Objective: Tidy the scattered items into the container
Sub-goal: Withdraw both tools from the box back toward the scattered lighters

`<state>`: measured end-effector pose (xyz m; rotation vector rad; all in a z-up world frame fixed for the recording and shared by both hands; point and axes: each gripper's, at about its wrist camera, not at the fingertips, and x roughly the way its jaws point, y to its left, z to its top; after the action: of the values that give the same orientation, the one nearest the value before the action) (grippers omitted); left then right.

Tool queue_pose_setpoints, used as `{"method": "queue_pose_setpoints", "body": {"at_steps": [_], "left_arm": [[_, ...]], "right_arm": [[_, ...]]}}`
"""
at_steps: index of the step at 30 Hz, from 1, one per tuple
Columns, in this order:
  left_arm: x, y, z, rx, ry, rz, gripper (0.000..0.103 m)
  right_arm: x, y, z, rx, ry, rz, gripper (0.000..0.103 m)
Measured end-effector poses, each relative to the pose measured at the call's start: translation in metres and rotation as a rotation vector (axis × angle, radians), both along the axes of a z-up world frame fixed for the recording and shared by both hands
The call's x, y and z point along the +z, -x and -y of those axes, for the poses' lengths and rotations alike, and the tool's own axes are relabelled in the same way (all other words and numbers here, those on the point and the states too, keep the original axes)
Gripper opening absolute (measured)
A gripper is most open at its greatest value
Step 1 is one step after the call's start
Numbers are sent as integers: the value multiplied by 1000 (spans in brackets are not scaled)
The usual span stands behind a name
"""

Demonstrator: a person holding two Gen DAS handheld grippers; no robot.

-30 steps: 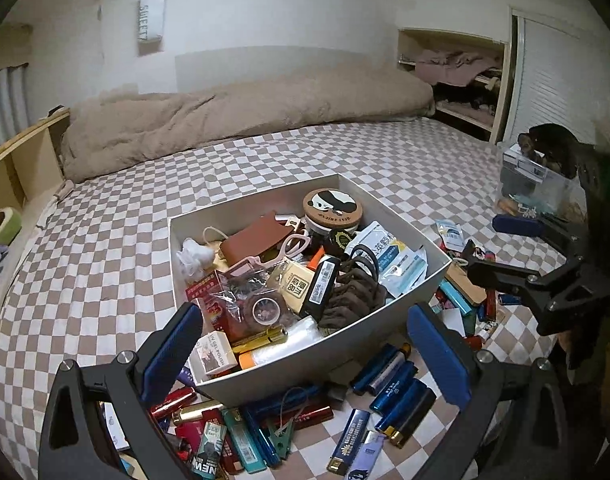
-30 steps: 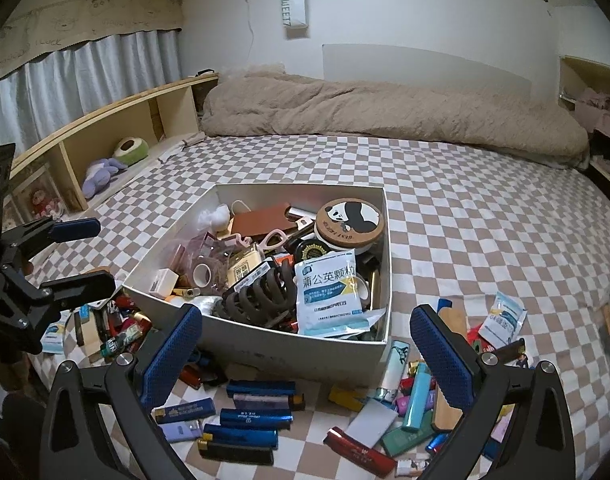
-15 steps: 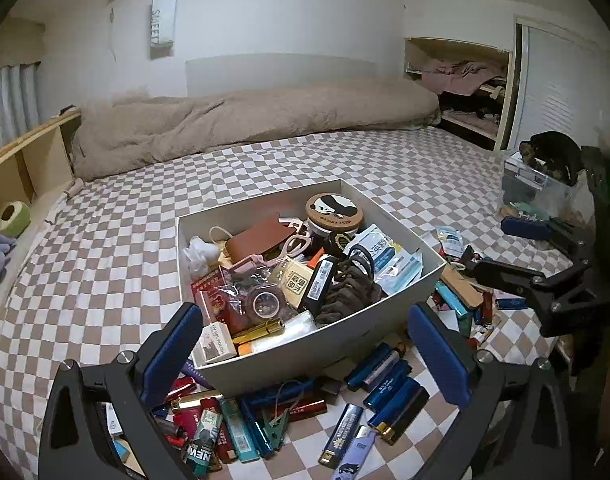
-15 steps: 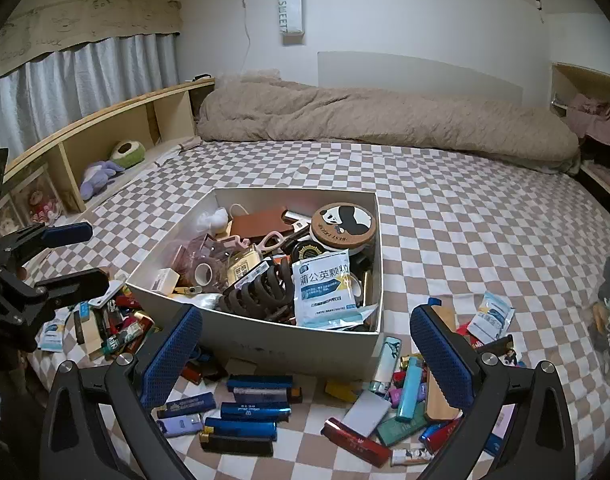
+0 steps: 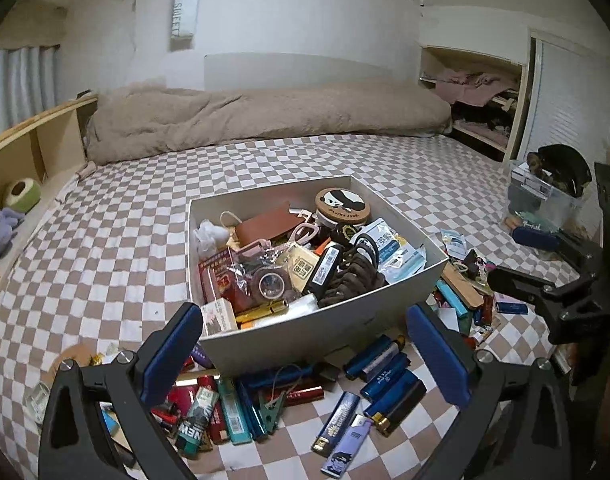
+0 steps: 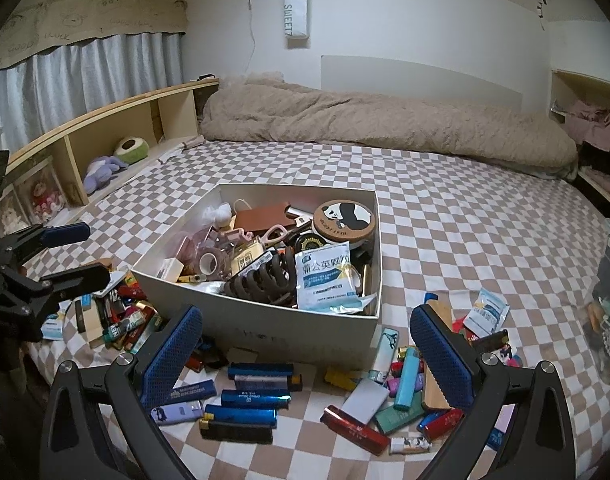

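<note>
A white cardboard box (image 5: 401, 292) (image 6: 305, 332) stands on the checkered bed, full of small items: a panda tin (image 5: 342, 205), a brown wallet, a dark hair claw (image 6: 265, 280), a medicine packet. Several lighters (image 5: 381, 376) (image 6: 245, 398) and small packs lie scattered on the bed around its near side. My left gripper (image 5: 305, 354) is open and empty, held above the lighters in front of the box. My right gripper (image 6: 307, 354) is open and empty, also above the lighters at the box's near wall. Each gripper shows at the edge of the other's view.
A beige duvet (image 5: 265, 116) lies along the far wall. A wooden shelf (image 6: 85, 148) with plush toys runs along the left. A clear bin (image 5: 545, 196) stands at the bed's right. More packets and lighters (image 6: 485, 312) lie right of the box.
Both grippers have drawn back and risen a little from the box, so more of the scattered lighters in front of it show. Both stay open and empty.
</note>
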<state>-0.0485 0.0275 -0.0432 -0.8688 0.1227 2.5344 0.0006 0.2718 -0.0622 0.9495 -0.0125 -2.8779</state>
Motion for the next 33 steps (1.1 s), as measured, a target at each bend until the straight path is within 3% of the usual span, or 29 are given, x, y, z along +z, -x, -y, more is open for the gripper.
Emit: {"method": "queue_pose_setpoints", "body": {"at_steps": [4, 11, 33], "left_arm": [[-5, -6, 1, 15, 2, -10, 103], [-24, -14, -1, 24, 18, -18, 103], [-102, -28, 0, 29, 68, 107, 103]], "right_arm": [[-7, -7, 0, -1, -6, -37, 103], [-28, -12, 2, 1, 16, -18, 103], [-111, -13, 19, 23, -44, 175, 103]]}}
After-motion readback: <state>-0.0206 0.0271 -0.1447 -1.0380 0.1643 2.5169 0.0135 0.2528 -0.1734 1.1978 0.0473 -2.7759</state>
